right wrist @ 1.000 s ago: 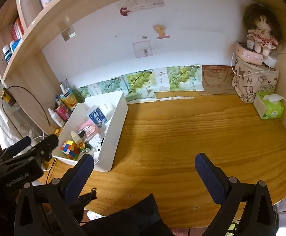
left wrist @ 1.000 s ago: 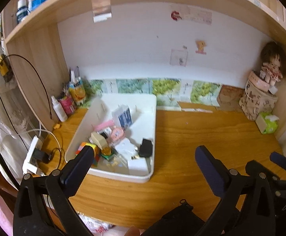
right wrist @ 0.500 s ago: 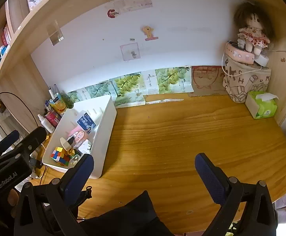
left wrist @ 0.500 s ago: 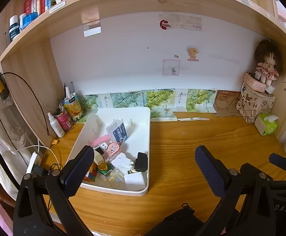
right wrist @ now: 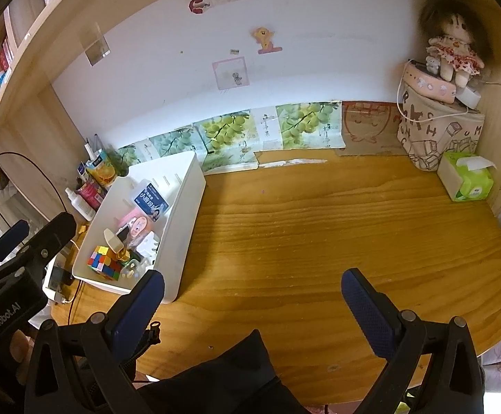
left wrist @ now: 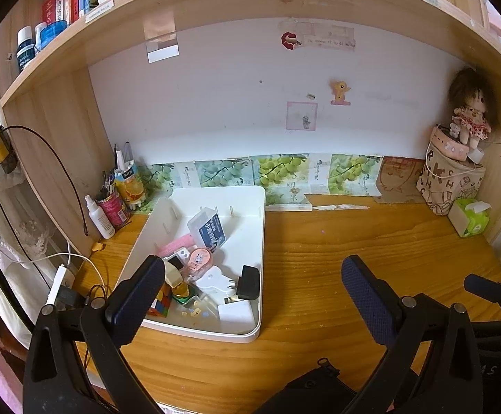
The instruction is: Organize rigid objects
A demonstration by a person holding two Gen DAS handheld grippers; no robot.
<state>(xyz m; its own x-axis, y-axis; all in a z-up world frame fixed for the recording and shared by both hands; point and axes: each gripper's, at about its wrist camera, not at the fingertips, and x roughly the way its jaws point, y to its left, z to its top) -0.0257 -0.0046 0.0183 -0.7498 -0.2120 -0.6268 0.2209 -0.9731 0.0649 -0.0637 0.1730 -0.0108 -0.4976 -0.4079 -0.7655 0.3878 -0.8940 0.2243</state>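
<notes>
- Two hand-held grippers are hovering over the honey-coloured wooden worktop (right wrist: pixel 319 227), and you are gripping nothing with either.
- Your left hand-held gripper (left wrist: pixel 252 291) is standing spread wide, its dark blue textured pads (left wrist: pixel 364 296) well apart, with the near end of the white rectangular plastic bin (left wrist: pixel 250 241) lying just past the left pad.
- Your right hand-held gripper (right wrist: pixel 252 296) is likewise standing released, its pads framing bare wood, with the bin's near corner beside its left pad.
- Your bin is sitting at the left side of the worktop, close to the wooden side panel, and is holding the loose rigid items.
- Lying inside it are a multicoloured puzzle cube (right wrist: pixel 104 262) at the near left corner, a black plug adapter (left wrist: pixel 248 281) against the right wall, a white plug adapter (left wrist: pixel 212 281) just beside it, a round pink tape dispenser (left wrist: pixel 198 258) and a clear box with a dark blue label (left wrist: pixel 209 229) nearer the middle.
- Your white spray bottle (left wrist: pixel 100 217) and pink tin of pens (left wrist: pixel 114 207) are standing beside the bin's far left corner.
- Sitting in the far right corner is a green tissue pack (right wrist: pixel 468 179), next to a printed fabric bag (right wrist: pixel 436 131) that is carrying a brown-haired rag doll (right wrist: pixel 452 48).
- Your right wrist view is also showing the left tool's black body (right wrist: pixel 12 276) at the frame's left edge.
</notes>
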